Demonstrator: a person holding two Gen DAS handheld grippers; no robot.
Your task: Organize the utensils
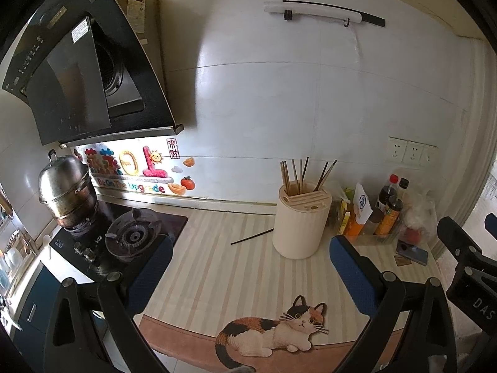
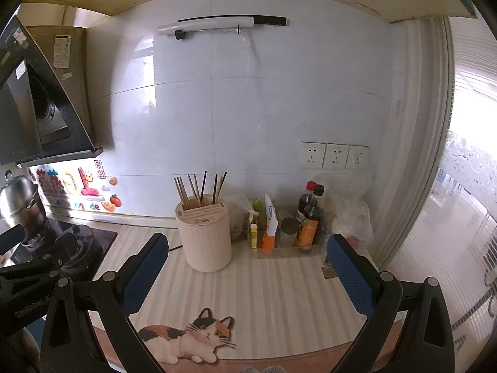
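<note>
Judging from how things lie, most of the sorting looks done: a bunch of chopsticks already stands upright in the slots of the cream holder, while one dark chopstick lies flat on the striped bench, its far end touching or just beside the holder's base at about 9 o'clock from it. That loose stick appears to be what is left to collect and drop in.

Going left to right: a steel pot sits on the stove at the far left, then comes the loose chopstick, then the holder, then a cluster of sauce bottles and a phone toward 3 o'clock.

Hovering above the bench's near edge, over a cat picture, the left gripper has its blue-padded jaws spread wide and holds nothing; the chopstick lies ahead at roughly 12 o'clock. Beside it, the right gripper is likewise wide and empty, aimed at the holder, which stands at about 11 o'clock from it.
</note>
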